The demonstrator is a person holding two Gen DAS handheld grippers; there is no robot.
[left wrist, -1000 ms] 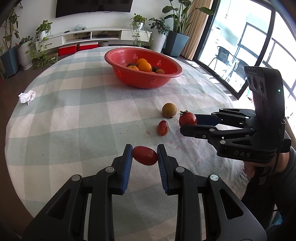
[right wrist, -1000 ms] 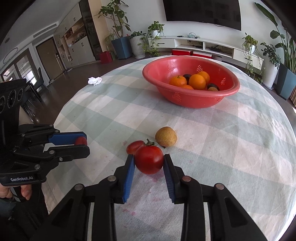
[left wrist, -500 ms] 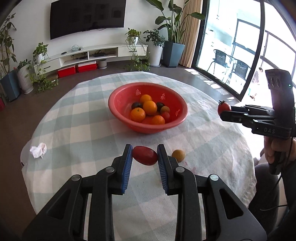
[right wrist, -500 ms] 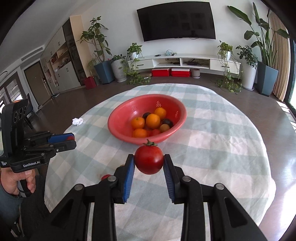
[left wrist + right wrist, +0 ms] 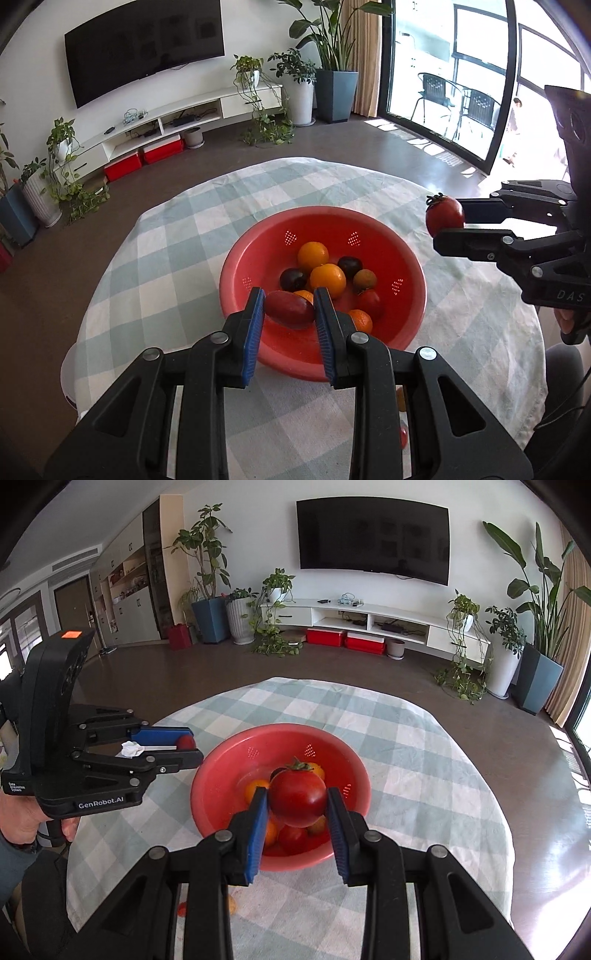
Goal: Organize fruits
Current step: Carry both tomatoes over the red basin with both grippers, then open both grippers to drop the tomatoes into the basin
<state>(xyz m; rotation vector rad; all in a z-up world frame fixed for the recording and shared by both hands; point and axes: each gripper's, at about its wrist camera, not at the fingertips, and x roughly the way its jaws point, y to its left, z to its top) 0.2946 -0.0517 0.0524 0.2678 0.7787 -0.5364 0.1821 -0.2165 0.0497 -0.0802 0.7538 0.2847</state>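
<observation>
My left gripper (image 5: 289, 309) is shut on an oblong red tomato (image 5: 290, 309) and holds it above the near rim of the red bowl (image 5: 255, 251). My right gripper (image 5: 297, 800) is shut on a round red tomato (image 5: 297, 797) with a green stem, held above the bowl (image 5: 218, 775). The bowl holds several oranges (image 5: 313, 254), dark plums (image 5: 293, 279) and other small fruits. In the left wrist view the right gripper (image 5: 448, 224) hovers right of the bowl. In the right wrist view the left gripper (image 5: 188, 746) hovers left of it.
The bowl stands on a round table with a green-checked cloth (image 5: 177, 229). A yellowish fruit (image 5: 232, 904) and a small red one (image 5: 181, 908) lie on the cloth near the front edge. A crumpled white tissue (image 5: 132, 748) lies at the table's left edge.
Both grippers have risen from the table with their tomatoes and moved forward over the red bowl. The yellowish fruit and a small red fruit stayed behind on the cloth.
</observation>
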